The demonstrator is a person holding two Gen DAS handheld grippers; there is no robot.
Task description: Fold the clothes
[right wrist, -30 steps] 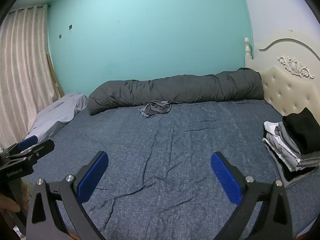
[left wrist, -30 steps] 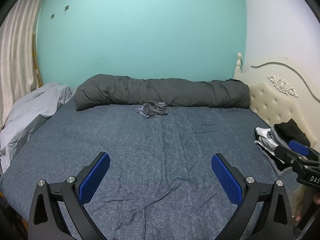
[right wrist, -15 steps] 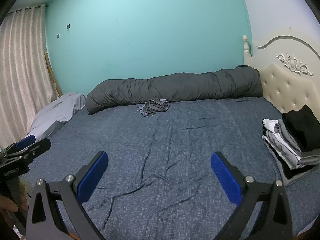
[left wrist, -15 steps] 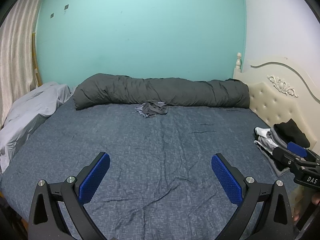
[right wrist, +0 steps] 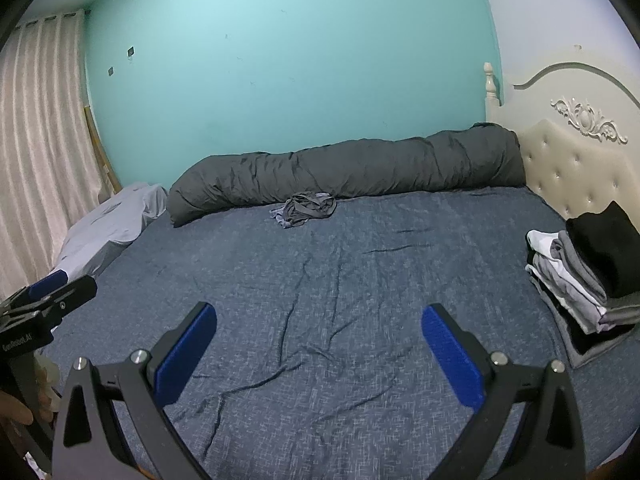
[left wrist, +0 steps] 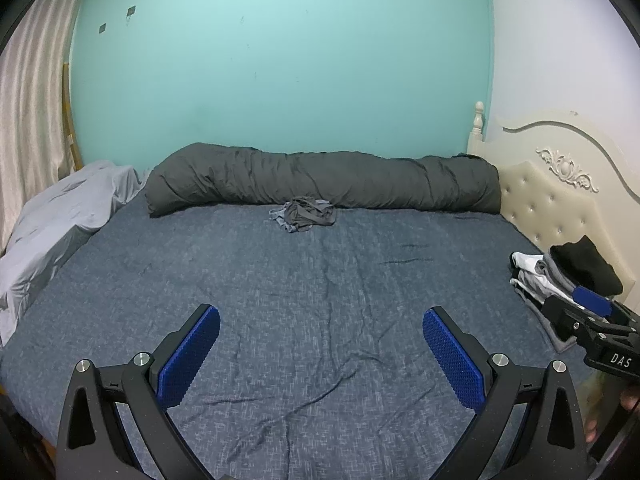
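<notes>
We lose the folded stack (right wrist: 592,280) at the frame's right edge, far crumpled garment (left wrist: 306,214) too small to identify

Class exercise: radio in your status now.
Left gripper open, right gripper open, both empty. Crumpled grey garment unfolded by rolled duvet. Folded stack right. Path unobstructed.

A rolled dark grey duvet (left wrist: 320,180) lies along the teal wall (left wrist: 280,60), beside a cream tufted headboard (left wrist: 560,200).

A plain turquoise wall (left wrist: 280,72) backs the blue-sheeted bed (left wrist: 320,280); a cream tufted headboard (left wrist: 560,200) stands right, pale striped curtains (right wrist: 36,140) left.
</notes>
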